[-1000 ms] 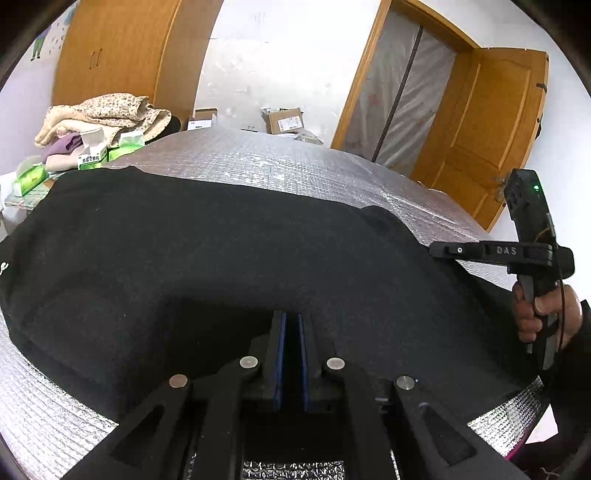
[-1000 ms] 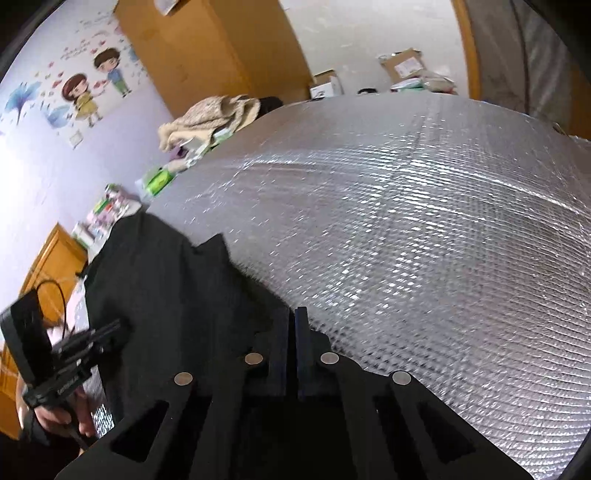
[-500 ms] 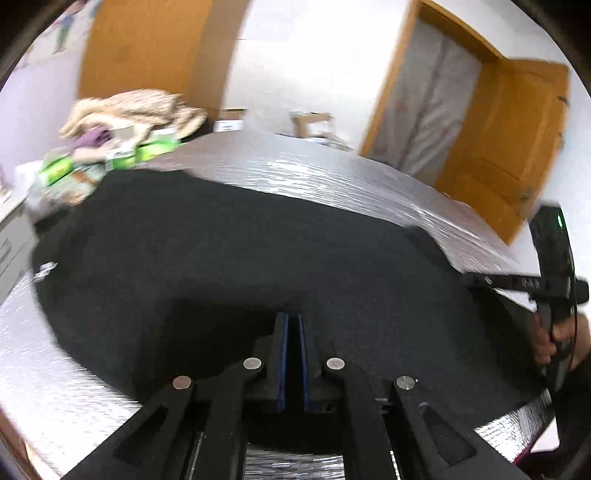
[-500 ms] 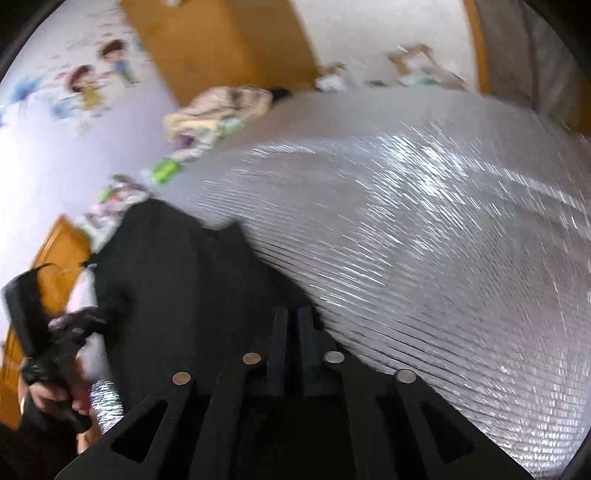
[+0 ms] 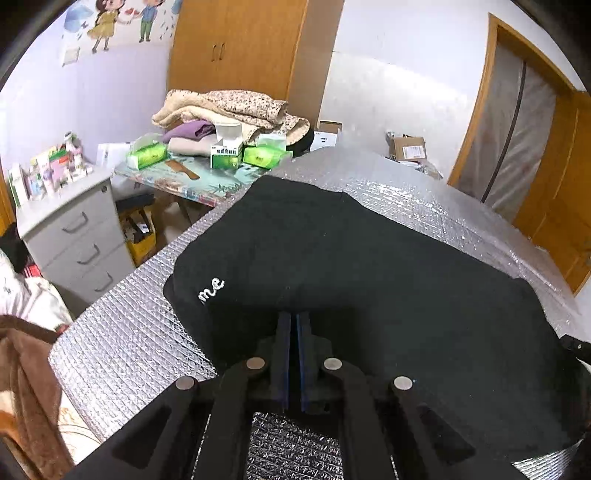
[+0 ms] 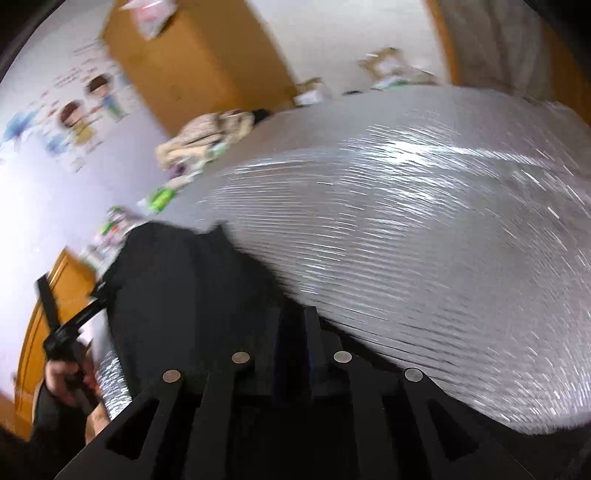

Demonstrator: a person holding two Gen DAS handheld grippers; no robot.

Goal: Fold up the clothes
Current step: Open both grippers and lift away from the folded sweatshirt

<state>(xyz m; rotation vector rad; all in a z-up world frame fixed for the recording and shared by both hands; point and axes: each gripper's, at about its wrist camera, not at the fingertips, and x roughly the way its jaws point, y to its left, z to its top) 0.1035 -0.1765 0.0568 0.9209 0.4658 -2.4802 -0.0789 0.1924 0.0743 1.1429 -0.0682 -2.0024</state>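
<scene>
Both grippers clamped on black garment [image 5: 369, 266], lying on foil-covered desk [image 5: 129, 332].
Left gripper [image 5: 294, 321] level at near hem, fingers closed on cloth; right gripper [image 6: 295, 321] tilted, fingers pinching garment edge; view blurred.

A home bedroom: cartoon stickers [image 5: 122, 22] on the far wall, a wooden wardrobe [image 5: 236, 48], folded blankets [image 5: 229, 107], a drawer cabinet [image 5: 74, 236] left.

Left gripper [image 5: 294, 334]: my jaws pressed together, pinching black cloth.
Right gripper [image 6: 295, 332]: mine likewise clamped, blurred.
</scene>
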